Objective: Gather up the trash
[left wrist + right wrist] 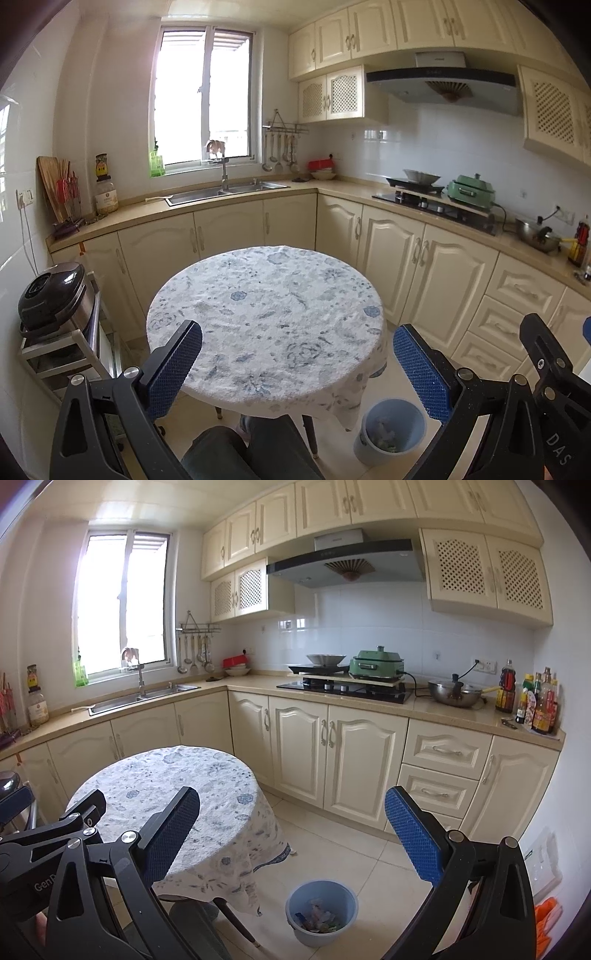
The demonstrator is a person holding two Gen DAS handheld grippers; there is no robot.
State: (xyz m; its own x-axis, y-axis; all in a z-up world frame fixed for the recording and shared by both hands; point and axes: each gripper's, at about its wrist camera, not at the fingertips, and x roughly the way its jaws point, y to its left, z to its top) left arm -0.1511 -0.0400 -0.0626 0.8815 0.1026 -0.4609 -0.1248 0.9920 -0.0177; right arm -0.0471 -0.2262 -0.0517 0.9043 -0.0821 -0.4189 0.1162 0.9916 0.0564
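Left gripper (297, 363): spread wide, nothing between the blue pads (173, 369), held up above the near edge of the table (266, 314). Right gripper (291, 834): likewise spread wide and empty, raised to the right of the table, over bare floor tiles.

Outward from the claws, taking the table as landmark. On the table: only the flowered cloth (166, 797), no scrap visible on it in either view. Below the table's right edge, on the floor beside the cloth's hanging corner: the blue bin (321, 912), upright, mouth open upward, with crumpled wrappers and scraps of trash (317, 917) already inside. No loose litter seen on the tiles around it, though the floor under the table is mostly hidden.

Key relation: bin sits low and forward of both claws, almost straight beneath the right one, and down and to the right of the left one (389, 428). Right gripper clearly nearer. Round bin, so no long axis to match; rim reachable from any side, nearest rim facing the right claw.

Judged state of the task: collection looks largely finished, trash gathered in the bin. Any further move probably a drop straight down by the right side. Risk there: catching the cloth corner or tipping the light bin.
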